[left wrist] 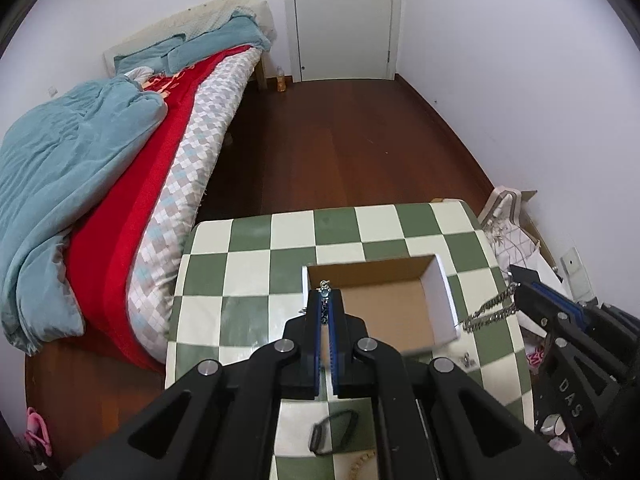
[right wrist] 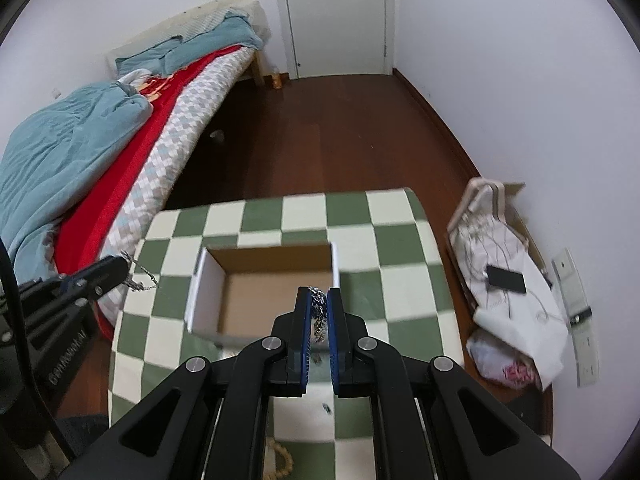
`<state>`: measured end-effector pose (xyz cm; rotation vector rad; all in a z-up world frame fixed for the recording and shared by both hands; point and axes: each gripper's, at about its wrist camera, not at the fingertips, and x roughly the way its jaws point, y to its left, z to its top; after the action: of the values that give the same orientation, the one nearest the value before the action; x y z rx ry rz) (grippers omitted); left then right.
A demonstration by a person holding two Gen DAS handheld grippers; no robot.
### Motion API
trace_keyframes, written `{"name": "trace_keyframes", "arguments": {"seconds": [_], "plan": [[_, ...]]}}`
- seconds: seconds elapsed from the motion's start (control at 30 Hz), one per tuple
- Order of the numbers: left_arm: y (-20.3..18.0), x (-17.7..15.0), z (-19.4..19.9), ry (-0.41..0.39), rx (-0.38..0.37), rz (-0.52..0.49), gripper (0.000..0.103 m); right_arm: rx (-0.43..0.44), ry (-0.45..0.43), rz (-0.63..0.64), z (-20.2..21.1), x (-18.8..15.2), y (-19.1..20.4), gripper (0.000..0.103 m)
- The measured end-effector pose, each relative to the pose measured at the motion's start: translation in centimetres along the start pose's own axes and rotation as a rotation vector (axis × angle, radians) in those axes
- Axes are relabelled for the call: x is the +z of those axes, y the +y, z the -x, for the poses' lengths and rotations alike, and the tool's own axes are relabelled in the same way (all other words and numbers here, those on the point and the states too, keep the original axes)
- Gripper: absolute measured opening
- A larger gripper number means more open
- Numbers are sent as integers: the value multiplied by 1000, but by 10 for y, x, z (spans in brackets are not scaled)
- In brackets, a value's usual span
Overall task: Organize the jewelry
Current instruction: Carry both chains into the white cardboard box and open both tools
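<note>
My left gripper (left wrist: 325, 296) is shut on a thin silver necklace (left wrist: 324, 286) whose pendant pokes out past the fingertips, above the near-left corner of an open cardboard box (left wrist: 436, 292). My right gripper (right wrist: 319, 291) is shut on a chunky silver chain (right wrist: 319, 316), hanging over the box (right wrist: 200, 292) near its right wall. Each view shows the other gripper too: the right gripper (left wrist: 520, 300) trailing its chain (left wrist: 488, 314), and the left gripper (right wrist: 120, 266) with its thin necklace (right wrist: 140, 278). The box interior looks bare.
The box sits on a green-and-white checkered table (left wrist: 248, 272). A black band (left wrist: 332, 432), a small earring (left wrist: 466, 360) and beige beads (right wrist: 280, 460) lie on its near part. A bed (left wrist: 120, 200) stands left, and a bag with a phone (right wrist: 506, 278) right.
</note>
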<state>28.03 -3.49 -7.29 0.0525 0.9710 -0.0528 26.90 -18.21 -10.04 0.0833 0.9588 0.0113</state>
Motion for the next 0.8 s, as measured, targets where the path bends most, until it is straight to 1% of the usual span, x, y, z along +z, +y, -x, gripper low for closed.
{"name": "trace_keyframes", "arguments": {"seconds": [0.13,0.3,0.5,0.7,0.8], "plan": [[7,16,-23,38,-29,29,1,27,21,-1,-21,26,7,8],[7,31,-62,85,-65,48,1,21,62,8,-62,45,11,8],[4,26,-95,115,-62,58,1,-10,109,11,-108,41,7,8],[2,21,-109,126,-65,61,2,-34,122,33,-135,34,1,8],[0,21,-108,105,-52,59,7,-40,140,52,-141,34,0,9]]}}
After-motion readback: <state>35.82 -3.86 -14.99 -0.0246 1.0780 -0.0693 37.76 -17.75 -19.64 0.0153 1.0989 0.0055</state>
